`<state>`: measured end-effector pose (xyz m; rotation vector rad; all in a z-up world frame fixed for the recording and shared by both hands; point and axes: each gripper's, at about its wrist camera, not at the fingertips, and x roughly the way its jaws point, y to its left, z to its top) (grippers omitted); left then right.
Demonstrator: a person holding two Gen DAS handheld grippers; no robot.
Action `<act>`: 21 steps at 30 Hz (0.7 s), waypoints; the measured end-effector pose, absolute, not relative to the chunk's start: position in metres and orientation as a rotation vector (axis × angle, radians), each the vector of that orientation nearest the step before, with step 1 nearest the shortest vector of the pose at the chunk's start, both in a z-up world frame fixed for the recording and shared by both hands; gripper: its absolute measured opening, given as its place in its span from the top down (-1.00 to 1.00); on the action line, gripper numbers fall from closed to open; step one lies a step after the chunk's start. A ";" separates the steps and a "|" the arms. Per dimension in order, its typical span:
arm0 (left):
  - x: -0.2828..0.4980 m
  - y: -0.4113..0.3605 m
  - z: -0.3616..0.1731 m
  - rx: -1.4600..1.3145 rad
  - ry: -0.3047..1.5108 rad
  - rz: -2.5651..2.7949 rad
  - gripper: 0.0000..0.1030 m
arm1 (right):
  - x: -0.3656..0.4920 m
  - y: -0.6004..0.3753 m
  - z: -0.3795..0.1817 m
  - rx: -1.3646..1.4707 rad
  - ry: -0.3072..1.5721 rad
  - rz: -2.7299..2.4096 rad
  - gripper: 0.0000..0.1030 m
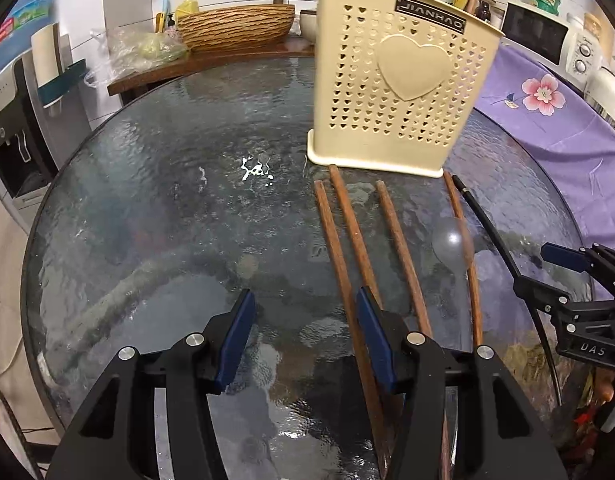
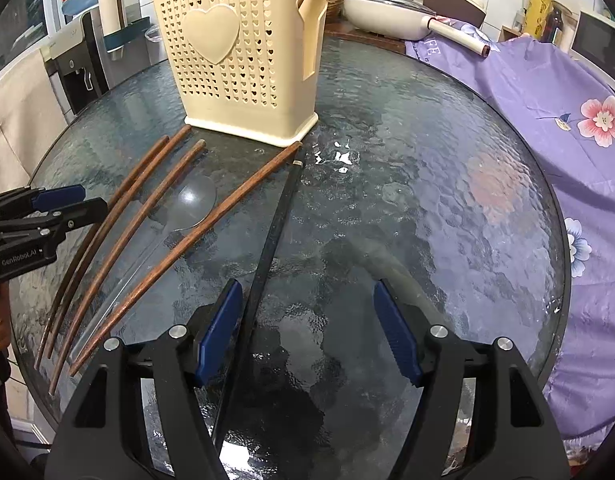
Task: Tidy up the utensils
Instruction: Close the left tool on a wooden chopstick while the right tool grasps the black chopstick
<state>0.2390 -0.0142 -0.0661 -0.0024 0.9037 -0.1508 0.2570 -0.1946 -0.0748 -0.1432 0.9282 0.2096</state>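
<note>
A cream perforated utensil holder [image 1: 399, 92] [image 2: 243, 56] stands upright on the round glass table [image 1: 167, 208] [image 2: 427, 200]. Several brown wooden chopsticks [image 1: 347, 248] [image 2: 139, 216] lie in front of it, with a clear plastic spoon [image 1: 453, 242] [image 2: 191, 204] and a black chopstick [image 1: 495, 240] [image 2: 271, 232]. My left gripper [image 1: 303, 332] is open and empty above the table, just left of the chopsticks; it also shows in the right wrist view [image 2: 67, 200]. My right gripper [image 2: 311, 328] is open and empty, the black chopstick beside its left finger; it also shows in the left wrist view [image 1: 563, 264].
A purple floral cloth [image 1: 555, 120] [image 2: 547, 92] covers the right side. A woven basin [image 1: 235, 26], tap and soap bottle stand behind on a counter. A white pan [image 2: 387, 16], a microwave [image 1: 539, 36] and a water dispenser [image 1: 15, 128] ring the table.
</note>
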 end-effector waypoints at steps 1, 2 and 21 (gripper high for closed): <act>0.240 -0.015 -0.066 0.005 0.907 -0.150 0.00 | 0.258 -0.194 -0.074 -0.150 0.929 0.208 -0.32; 0.242 -0.017 -0.066 0.020 0.910 -0.146 0.00 | 0.259 -0.192 -0.074 -0.161 0.929 0.208 -0.32; 0.319 -0.047 -0.062 0.086 0.997 -0.134 0.49 | 0.336 -0.171 -0.067 -0.111 1.020 0.198 0.42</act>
